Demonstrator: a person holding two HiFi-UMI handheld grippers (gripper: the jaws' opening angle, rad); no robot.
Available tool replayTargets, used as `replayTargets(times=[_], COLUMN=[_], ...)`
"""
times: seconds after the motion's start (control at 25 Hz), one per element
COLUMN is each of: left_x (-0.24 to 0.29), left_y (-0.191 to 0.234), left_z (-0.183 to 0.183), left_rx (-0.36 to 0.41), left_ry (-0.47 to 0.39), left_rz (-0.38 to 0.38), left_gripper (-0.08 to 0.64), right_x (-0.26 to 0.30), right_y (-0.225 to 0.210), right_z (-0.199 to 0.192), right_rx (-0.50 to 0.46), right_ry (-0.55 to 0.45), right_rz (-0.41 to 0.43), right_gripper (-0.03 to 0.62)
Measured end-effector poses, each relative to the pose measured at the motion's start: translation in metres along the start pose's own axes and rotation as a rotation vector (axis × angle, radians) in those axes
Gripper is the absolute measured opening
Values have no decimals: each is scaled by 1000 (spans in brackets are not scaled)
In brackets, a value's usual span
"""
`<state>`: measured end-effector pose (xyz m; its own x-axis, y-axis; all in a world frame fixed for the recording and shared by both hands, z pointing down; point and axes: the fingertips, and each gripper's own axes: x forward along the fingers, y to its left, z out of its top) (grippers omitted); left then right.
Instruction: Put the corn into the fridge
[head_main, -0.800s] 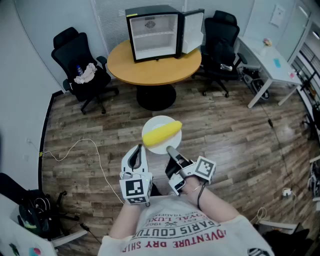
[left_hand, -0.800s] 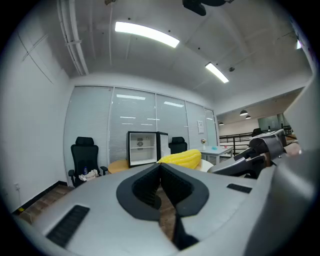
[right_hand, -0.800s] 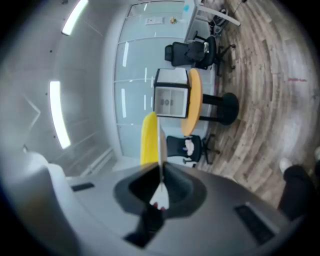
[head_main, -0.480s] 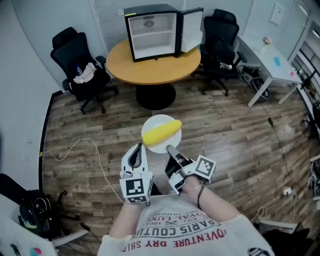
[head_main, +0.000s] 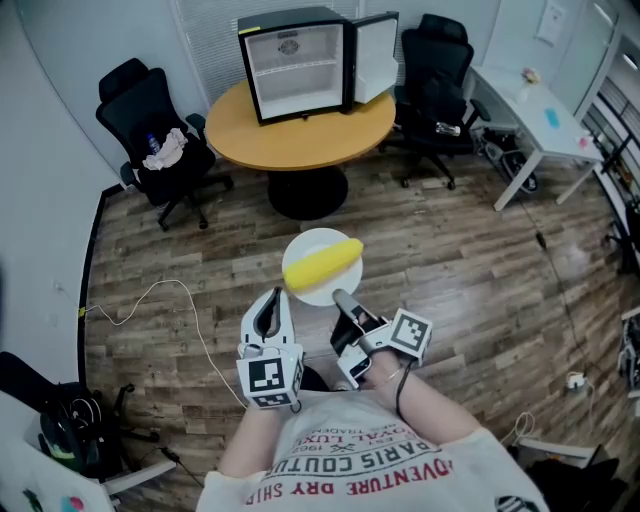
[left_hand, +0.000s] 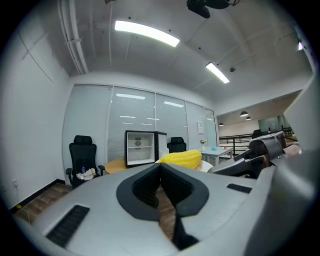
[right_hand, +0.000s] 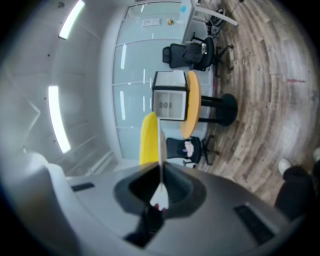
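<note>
- The wood floor (head_main: 480, 270) lay open from the person to the round table (head_main: 300, 140) at 12 o'clock.
- A black chair (head_main: 150, 120) stood at the table's 9 o'clock edge.
- The fridge (head_main: 292, 62) stood on the table, its door (head_main: 372, 58) swung wide at 3 o'clock.
- The right gripper (head_main: 342, 298) clenched the white plate's (head_main: 320, 292) near rim, with the corn (head_main: 322, 264) lying on the plate.
- The left gripper (head_main: 275, 300), at 9 o'clock beside the right one, was clenched on nothing.

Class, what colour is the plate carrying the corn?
White. The plate under the yellow corn shows best in the head view.
</note>
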<state>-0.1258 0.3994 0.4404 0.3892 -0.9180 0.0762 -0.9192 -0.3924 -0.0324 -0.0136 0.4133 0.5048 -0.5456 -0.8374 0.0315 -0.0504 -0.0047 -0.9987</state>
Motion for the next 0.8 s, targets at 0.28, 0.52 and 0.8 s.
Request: replayTargets(times=[0.28,0.52,0.8], left_x=[28,77,163], left_y=[-5,8,36], left_z=[-4,-6,-2], left_rx=[3,7,-8], left_ry=[20,27,28], left_rz=[-17,-41,-87], left_gripper=[34,34,34], right_x=[12,46,110], right_y=[-5,-11,-12], right_z=[26,58,109], right_rx=[6,9,8], right_ry=[-13,-41,-85], right_rz=[-13,-29,-42], right_gripper=[40,40,40])
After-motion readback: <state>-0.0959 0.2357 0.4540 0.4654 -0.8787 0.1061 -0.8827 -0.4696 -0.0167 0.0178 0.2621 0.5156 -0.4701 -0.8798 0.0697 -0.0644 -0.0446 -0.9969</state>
